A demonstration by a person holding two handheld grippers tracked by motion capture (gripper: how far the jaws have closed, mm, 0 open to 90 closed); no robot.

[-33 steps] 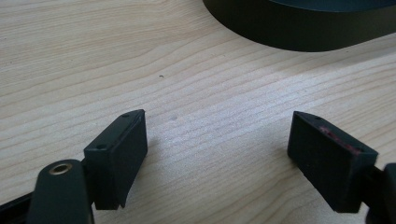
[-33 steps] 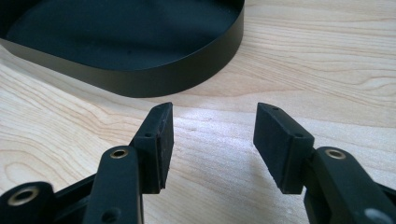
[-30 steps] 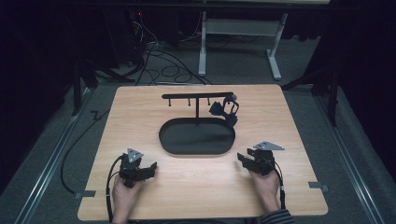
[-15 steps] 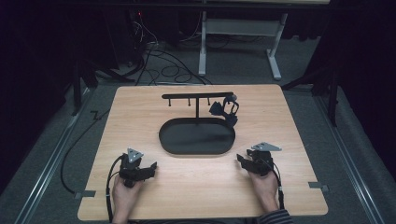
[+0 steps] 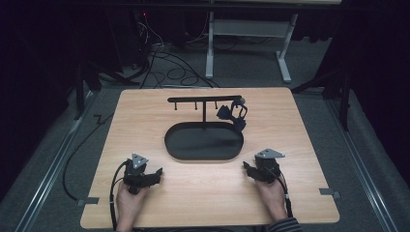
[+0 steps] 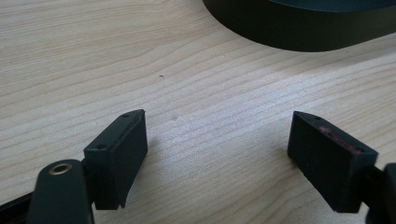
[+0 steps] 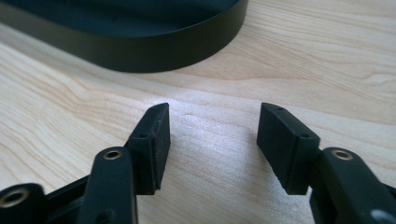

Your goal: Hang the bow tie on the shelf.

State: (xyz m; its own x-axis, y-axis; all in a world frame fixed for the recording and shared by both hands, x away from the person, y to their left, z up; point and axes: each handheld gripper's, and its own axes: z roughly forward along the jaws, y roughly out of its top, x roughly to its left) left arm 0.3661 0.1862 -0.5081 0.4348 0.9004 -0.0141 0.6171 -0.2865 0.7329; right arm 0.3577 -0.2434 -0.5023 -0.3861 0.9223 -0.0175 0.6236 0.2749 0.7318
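Observation:
A black oval tray lies mid-table with a T-shaped rack rising from its back. A small black item, too small to name, hangs from the bar's right end. My left gripper rests on the wood at the front left, open, with bare table between its fingers; in the left gripper view the left gripper points at the tray's wall. My right gripper sits at the front right, also open and holding nothing; in the right gripper view the right gripper faces the tray's rim.
The wooden table stands on grey floor with cables and a white desk frame behind it. Both hands rest near the front edge. Small hooks hang under the bar's left half.
The right gripper has edged slightly left toward the tray. The left gripper and the hanging item have not moved.

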